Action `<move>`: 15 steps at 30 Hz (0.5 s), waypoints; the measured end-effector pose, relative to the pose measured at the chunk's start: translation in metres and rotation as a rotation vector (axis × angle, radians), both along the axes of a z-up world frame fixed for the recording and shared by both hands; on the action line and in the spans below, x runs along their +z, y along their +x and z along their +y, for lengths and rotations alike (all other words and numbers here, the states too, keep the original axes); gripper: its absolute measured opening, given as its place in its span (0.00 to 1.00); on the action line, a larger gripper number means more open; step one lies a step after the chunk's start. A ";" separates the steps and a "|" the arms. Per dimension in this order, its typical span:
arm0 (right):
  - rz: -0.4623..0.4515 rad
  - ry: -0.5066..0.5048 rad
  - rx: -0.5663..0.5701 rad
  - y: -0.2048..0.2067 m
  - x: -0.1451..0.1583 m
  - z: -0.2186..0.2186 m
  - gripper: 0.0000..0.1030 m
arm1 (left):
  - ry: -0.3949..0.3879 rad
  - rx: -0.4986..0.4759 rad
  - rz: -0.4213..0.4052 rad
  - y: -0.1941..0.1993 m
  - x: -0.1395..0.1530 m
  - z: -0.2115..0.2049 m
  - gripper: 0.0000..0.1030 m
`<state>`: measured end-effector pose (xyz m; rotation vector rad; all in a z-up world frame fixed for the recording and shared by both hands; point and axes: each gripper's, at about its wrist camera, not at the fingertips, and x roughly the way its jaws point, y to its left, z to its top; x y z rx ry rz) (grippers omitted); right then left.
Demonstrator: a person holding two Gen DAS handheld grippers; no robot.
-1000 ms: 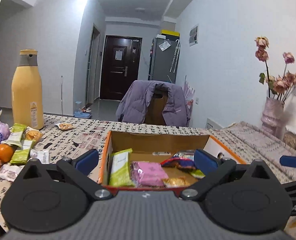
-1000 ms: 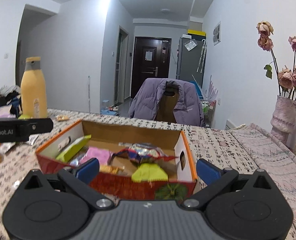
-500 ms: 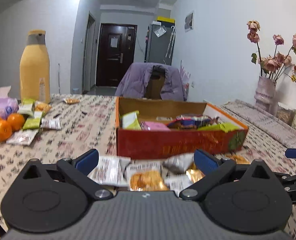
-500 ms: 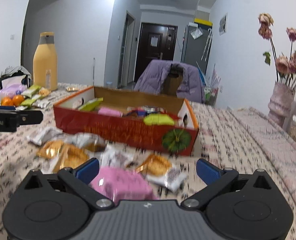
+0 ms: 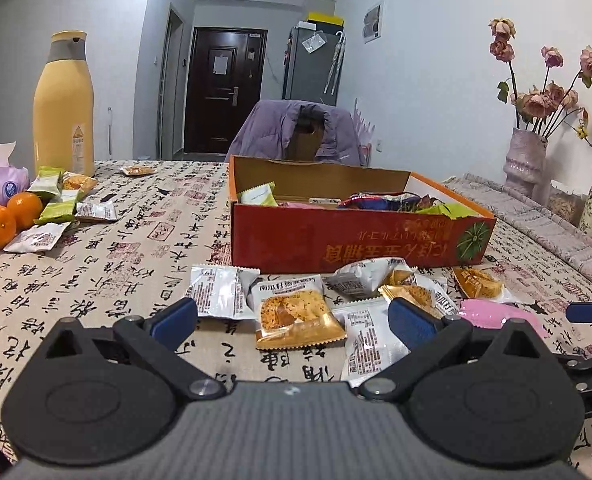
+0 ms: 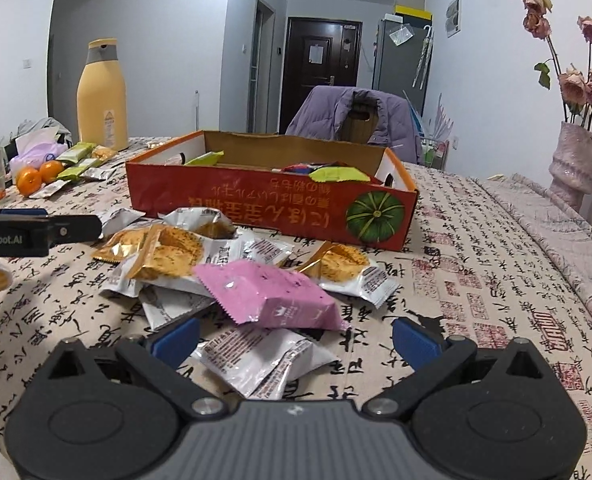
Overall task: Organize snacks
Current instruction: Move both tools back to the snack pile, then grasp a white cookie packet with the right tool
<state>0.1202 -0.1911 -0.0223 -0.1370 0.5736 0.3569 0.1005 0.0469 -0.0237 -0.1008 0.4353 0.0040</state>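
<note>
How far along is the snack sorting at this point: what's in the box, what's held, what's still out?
Done: the box already holds several packets, a green one among them. In hand: nothing; the left tongs and right tongs are both open and empty, low over the loose pile. Left: the pink packet, the gold ones and white ones before the box, plus more packets by the oranges.
</note>
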 end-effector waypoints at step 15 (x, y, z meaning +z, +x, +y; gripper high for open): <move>0.113 0.044 -0.059 0.019 -0.018 0.007 0.88 | 0.008 -0.013 -0.007 -0.001 -0.001 -0.003 1.00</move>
